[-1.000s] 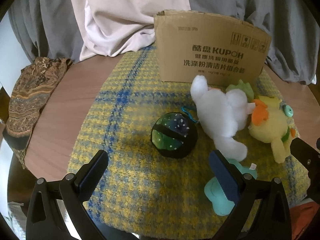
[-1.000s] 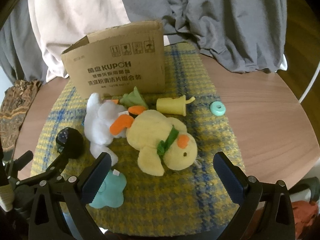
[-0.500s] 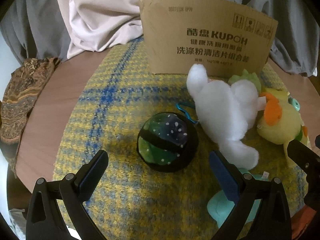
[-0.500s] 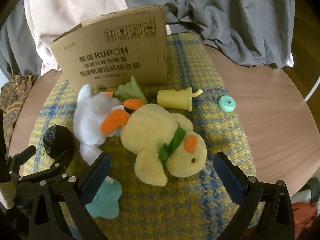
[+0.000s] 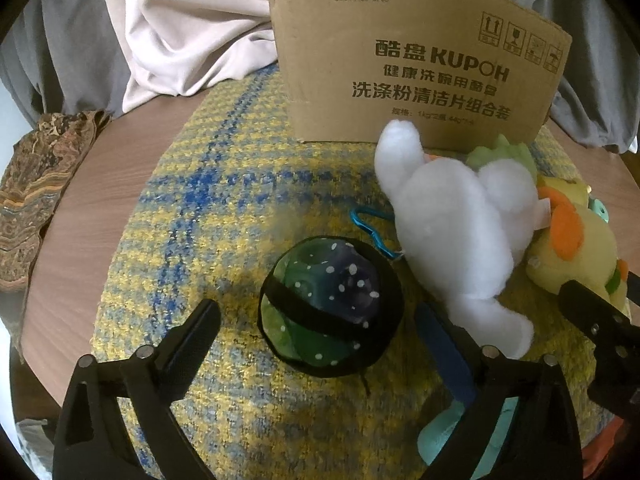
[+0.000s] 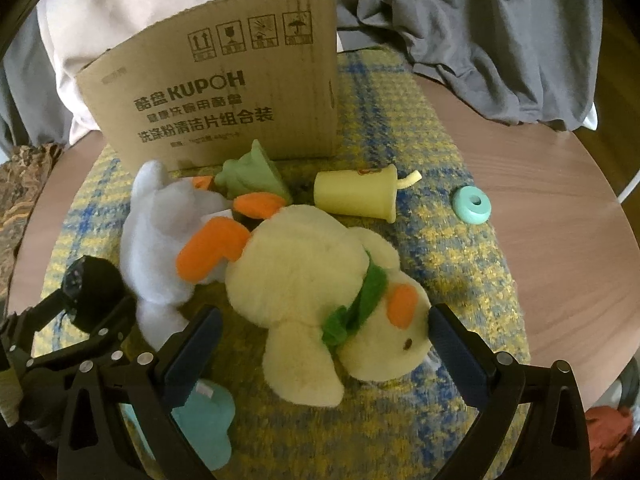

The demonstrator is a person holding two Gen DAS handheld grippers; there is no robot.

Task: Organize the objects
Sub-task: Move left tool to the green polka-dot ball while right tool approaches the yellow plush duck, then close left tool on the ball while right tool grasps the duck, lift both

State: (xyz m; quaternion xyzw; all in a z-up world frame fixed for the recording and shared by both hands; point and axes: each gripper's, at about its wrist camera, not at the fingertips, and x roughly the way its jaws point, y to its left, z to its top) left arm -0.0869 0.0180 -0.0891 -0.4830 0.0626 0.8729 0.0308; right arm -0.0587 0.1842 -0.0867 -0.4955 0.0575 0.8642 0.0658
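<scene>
My left gripper [image 5: 318, 312] is open, its fingers on either side of a dark ball with green patches and white dots [image 5: 330, 308] on the yellow-blue mat [image 5: 224, 208]. My right gripper [image 6: 320, 320] is open around the head end of a yellow plush duck [image 6: 320, 292]. A white plush [image 5: 456, 232] lies between ball and duck; it shows in the right wrist view [image 6: 160, 232] too. A cardboard box [image 6: 224, 92] stands open-topped at the back of the mat. The ball [image 6: 94, 292] sits at the left in the right wrist view.
A yellow toy cup [image 6: 356, 196], a green cone toy [image 6: 250, 174] and a teal ring [image 6: 472, 204] lie in front of the box. A teal soft toy [image 6: 204, 424] lies near the mat's front edge. A patterned cloth [image 5: 36, 184] hangs off the round wooden table's left side.
Both grippers have moved forward and down. The ball now sits between the left fingers and the duck between the right fingers. Both stay open.
</scene>
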